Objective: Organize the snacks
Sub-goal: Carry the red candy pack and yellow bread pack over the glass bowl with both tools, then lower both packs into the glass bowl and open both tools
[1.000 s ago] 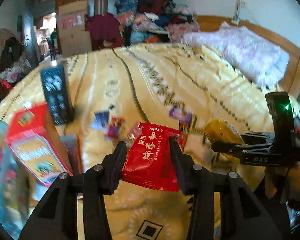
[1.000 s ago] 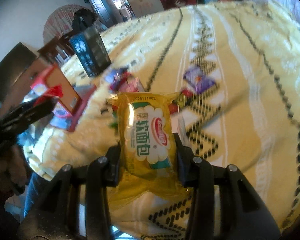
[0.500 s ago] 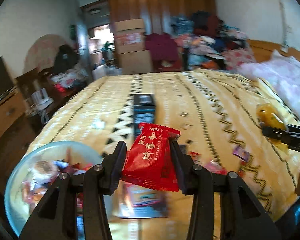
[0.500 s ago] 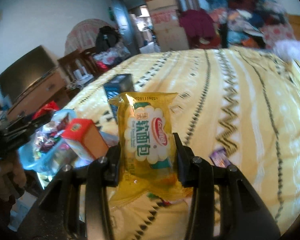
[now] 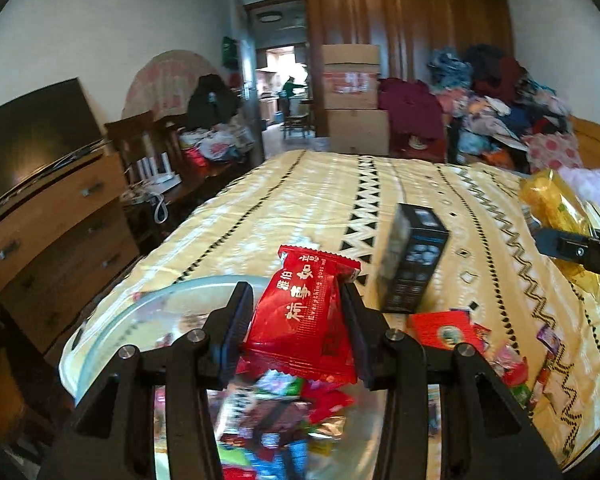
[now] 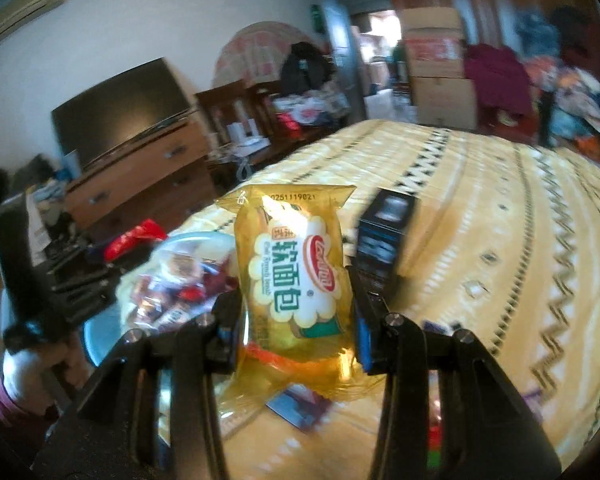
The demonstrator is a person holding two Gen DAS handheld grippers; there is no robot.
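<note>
- Left wrist view: the left gripper has its fingers clenched on a red packet, held upright above a glass bowl.
- The bowl sits at the near left corner of the bed and holds a heap of mixed wrapped snacks.
- A black box stands upright on the bed just beyond the bowl; a red box lies flat in front of it.
- Loose sweets lie toward the bed's near right edge.
- At the right edge, the right gripper holds a yellow packet.
- Right wrist view: the right gripper grasps the yellow packet upright between its fingers.
- The bowl is to the left, the black box to the right.
- The left gripper shows at the left with the red packet.
</note>
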